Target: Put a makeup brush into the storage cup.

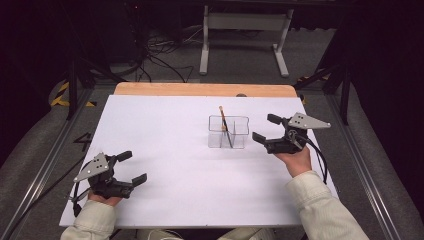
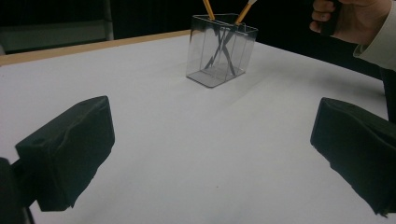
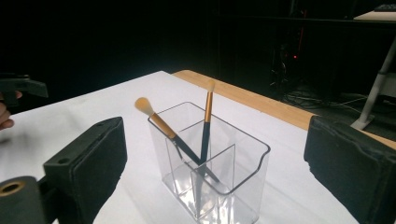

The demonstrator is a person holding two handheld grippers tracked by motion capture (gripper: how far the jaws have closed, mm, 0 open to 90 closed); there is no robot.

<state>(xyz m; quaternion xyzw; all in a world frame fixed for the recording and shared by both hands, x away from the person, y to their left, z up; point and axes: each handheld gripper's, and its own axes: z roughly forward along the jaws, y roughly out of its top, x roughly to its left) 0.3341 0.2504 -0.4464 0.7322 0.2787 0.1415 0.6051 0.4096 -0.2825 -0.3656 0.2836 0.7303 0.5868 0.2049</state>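
Note:
A clear acrylic holder (image 1: 228, 132) with several compartments stands right of the middle of the white table. Two makeup brushes with gold ferrules and dark handles lean crossed inside it, one bristle end tilted left (image 3: 154, 116), the other nearly upright (image 3: 206, 116). My right gripper (image 1: 264, 127) hovers just right of the holder, open, nothing between its jaws; in its own view the holder (image 3: 215, 172) sits ahead between them. My left gripper (image 1: 133, 167) rests near the front left, open and empty, well away from the holder (image 2: 222, 51).
The white tabletop (image 1: 165, 150) ends in a wooden strip (image 1: 200, 89) at the far edge. Beyond it a white desk frame (image 1: 245, 30) and loose cables (image 1: 160, 55) lie on the dark floor. A person's right hand (image 2: 355, 18) shows in the left gripper view.

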